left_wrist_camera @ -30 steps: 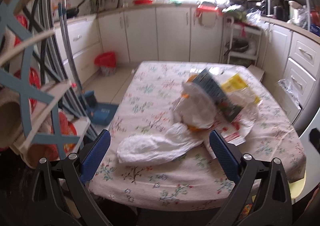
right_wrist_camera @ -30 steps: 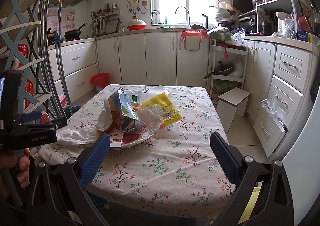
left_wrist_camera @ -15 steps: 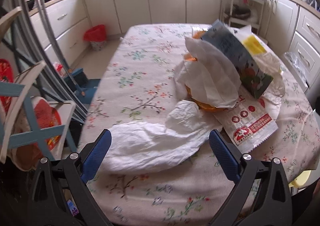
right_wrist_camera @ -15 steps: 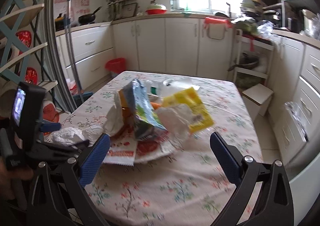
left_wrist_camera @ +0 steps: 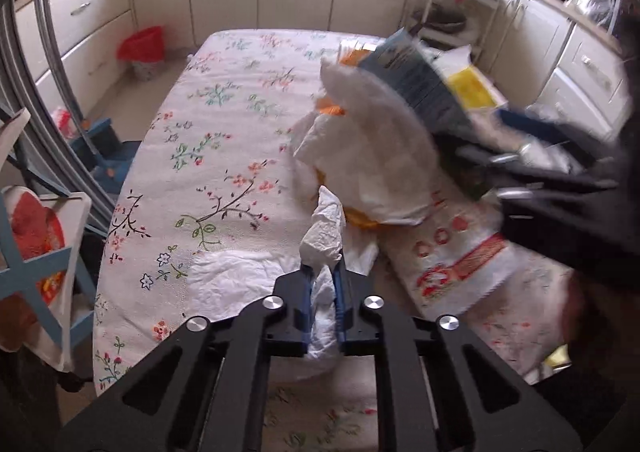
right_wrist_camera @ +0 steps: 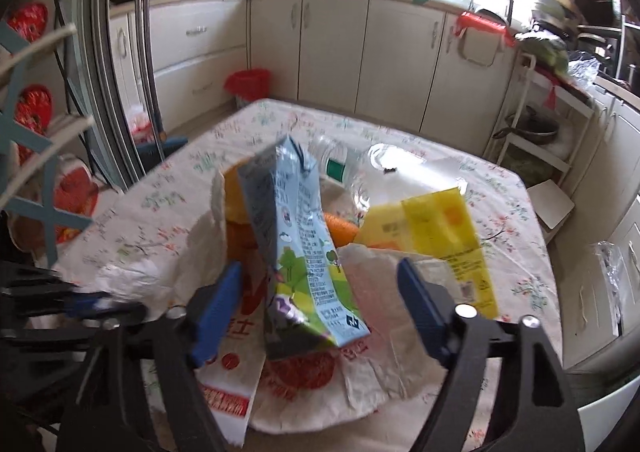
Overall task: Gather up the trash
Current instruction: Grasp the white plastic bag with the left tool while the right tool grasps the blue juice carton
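Observation:
A heap of trash lies on the flowered table (left_wrist_camera: pixel 224 156). My left gripper (left_wrist_camera: pixel 323 276) is shut on a crumpled white plastic bag (left_wrist_camera: pixel 324 240) at the table's near edge; the bag (right_wrist_camera: pixel 124 280) also shows at the left in the right wrist view. My right gripper (right_wrist_camera: pixel 320 292) is open, its blue fingers on either side of a light blue drink carton (right_wrist_camera: pixel 300 236) that leans in the heap. The carton (left_wrist_camera: pixel 416 80) shows in the left wrist view too, with the right gripper (left_wrist_camera: pixel 520 140) blurred beside it. A yellow wrapper (right_wrist_camera: pixel 436 236), a clear bottle (right_wrist_camera: pixel 344 168) and a red-printed paper bag (left_wrist_camera: pixel 456 256) lie around.
A red-lined waste bin (left_wrist_camera: pixel 142 52) stands on the floor by the far-left cabinets. A blue-and-white rack (left_wrist_camera: pixel 28 260) stands left of the table. White cabinets (right_wrist_camera: pixel 332 48) run along the back and right. A white stool (right_wrist_camera: pixel 552 204) sits right of the table.
My left gripper came down and shut on the white plastic bag, bunching it up. My right gripper moved forward into the heap and narrowed around the blue carton.

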Available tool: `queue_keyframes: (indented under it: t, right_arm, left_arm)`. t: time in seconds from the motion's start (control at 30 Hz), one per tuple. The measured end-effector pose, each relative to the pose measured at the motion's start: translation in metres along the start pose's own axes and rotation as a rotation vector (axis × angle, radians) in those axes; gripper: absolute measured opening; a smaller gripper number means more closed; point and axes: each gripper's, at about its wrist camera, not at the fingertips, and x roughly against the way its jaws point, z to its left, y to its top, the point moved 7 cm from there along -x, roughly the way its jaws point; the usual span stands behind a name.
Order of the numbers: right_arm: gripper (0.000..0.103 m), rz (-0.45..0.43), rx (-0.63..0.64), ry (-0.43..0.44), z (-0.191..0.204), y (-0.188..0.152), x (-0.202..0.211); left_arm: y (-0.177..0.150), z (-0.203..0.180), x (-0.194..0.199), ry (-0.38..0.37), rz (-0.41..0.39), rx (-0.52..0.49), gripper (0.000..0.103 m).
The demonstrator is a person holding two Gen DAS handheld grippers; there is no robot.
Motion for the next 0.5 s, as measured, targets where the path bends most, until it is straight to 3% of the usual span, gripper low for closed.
queue_keyframes:
  t: [0.03, 0.1, 0.2, 0.33, 0.5]
  right_arm:
    - [0.065, 0.018, 0.004, -0.003, 0.0, -0.002, -0.006]
    - [0.05, 0.034, 0.004, 0.007, 0.001, -0.005, -0.01]
    - [0.033, 0.011, 0.004, 0.011, 0.001, -0.003, -0.008]
    - [0.027, -0.023, -0.033, 0.055, -0.001, 0.002, 0.004]
    - [0.027, -0.11, -0.105, 0.152, -0.005, 0.016, 0.03]
  left_arm:
    - [0.001, 0.0, 0.006, -0.008, -0.017, 0.002, 0.008]
    - [0.006, -0.001, 0.021, -0.026, -0.058, 0.009, 0.007]
    - [0.011, 0.001, 0.039, -0.046, -0.121, 0.029, 0.007]
    - [0.021, 0.005, 0.062, -0.059, -0.208, 0.052, 0.007]
    - [0.026, 0.007, 0.079, -0.068, -0.275, 0.069, 0.007]
